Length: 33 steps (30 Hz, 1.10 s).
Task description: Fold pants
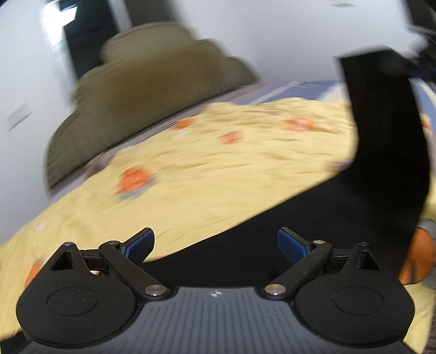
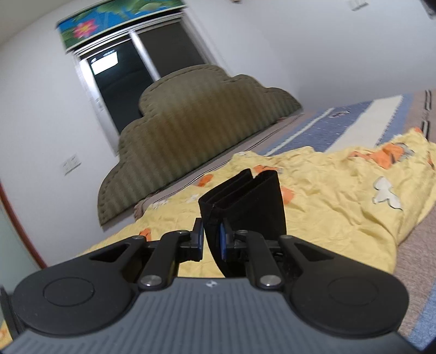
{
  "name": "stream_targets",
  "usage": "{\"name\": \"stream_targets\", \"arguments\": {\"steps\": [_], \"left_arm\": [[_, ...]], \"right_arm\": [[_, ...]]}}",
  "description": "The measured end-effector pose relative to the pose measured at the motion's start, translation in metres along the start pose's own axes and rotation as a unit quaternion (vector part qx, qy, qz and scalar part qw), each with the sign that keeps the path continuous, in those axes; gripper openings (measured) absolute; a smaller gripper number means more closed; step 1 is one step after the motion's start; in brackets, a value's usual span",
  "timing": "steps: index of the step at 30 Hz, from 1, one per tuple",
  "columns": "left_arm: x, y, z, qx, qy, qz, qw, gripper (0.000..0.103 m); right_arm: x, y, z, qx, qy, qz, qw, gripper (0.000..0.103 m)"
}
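Yellow crumpled quilt [image 2: 340, 212], black pants [image 2: 245, 201] layered hem in R gripper [image 2: 211, 239]

- A bedroom in a home: a bed fills most of both views, covered by a rumpled yellow quilt [image 2: 340, 196] printed with orange and white cartoon figures.
- A padded olive headboard [image 2: 196, 130] with a scalloped, cloud-like outline stands against the white wall [image 2: 313, 40] at the bed's head.
- Beneath the quilt lies a blue-and-white striped sheet [image 2: 362, 119].
- A dark window [image 2: 130, 73] with a pale frame sits beside the headboard, topped by a flower-patterned valance [image 2: 109, 19].
- A wall switch plate [image 2: 71, 164] is mounted low on the wall near the bed.
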<state>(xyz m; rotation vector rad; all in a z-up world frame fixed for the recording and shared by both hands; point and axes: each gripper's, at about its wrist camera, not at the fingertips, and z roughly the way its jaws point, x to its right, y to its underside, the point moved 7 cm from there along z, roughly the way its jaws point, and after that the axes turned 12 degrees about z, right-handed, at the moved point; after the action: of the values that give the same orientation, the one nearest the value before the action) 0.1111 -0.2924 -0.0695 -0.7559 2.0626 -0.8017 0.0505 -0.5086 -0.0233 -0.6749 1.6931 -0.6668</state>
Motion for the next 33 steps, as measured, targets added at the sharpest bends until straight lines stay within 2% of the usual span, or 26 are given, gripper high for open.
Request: {"name": "stream_targets", "arguments": {"steps": [3,7,10,13,16,21,23,25,27,29,31,33], "left_arm": [[-0.039,0.024,-0.011,-0.019,-0.038,-0.052,0.9978,0.098],[-0.075,0.053,-0.023,-0.041,-0.083,-0.084,0.9921,0.097],[-0.088,0.068,-0.029,-0.06,-0.089,-0.099,0.9893,0.097],[-0.094,0.076,-0.035,-0.064,-0.093,-0.098,0.9888,0.097],[-0.093,0.076,-0.039,-0.061,-0.097,-0.089,0.9894,0.097],[-0.085,0.072,-0.032,-0.061,-0.084,-0.088,0.9906,0.097],[-0.081,0.073,-0.032,-0.063,-0.082,-0.081,0.9913,0.097],[-0.08,0.074,-0.032,-0.064,-0.085,-0.074,0.9916,0.097],[-0.083,0.075,-0.034,-0.065,-0.089,-0.071,0.9914,0.097],[-0.088,0.076,-0.034,-0.066,-0.092,-0.077,0.9906,0.097],[-0.092,0.077,-0.033,-0.068,-0.09,-0.091,0.9893,0.097],[-0.092,0.076,-0.033,-0.068,-0.083,-0.102,0.9889,0.097]], "right_arm": [[-0.023,0.017,0.001,-0.017,-0.018,-0.033,0.999,0.013],[-0.062,0.061,0.005,-0.051,-0.046,-0.095,0.993,0.013],[-0.086,0.116,0.016,-0.113,-0.079,-0.119,0.983,0.012],[-0.094,0.17,0.028,-0.177,-0.087,-0.126,0.972,0.012],[-0.095,0.196,0.031,-0.198,-0.076,-0.138,0.967,0.012],[-0.102,0.195,0.026,-0.199,-0.087,-0.133,0.967,0.012],[-0.104,0.201,0.028,-0.216,-0.086,-0.149,0.961,0.013],[-0.103,0.21,0.034,-0.243,-0.075,-0.171,0.952,0.024],[-0.107,0.217,0.03,-0.265,-0.088,-0.192,0.941,0.037],[-0.113,0.208,0.014,-0.267,-0.12,-0.211,0.933,0.038],[-0.115,0.19,0.001,-0.251,-0.151,-0.206,0.934,0.038],[-0.112,0.165,-0.001,-0.211,-0.147,-0.193,0.947,0.037]]}}
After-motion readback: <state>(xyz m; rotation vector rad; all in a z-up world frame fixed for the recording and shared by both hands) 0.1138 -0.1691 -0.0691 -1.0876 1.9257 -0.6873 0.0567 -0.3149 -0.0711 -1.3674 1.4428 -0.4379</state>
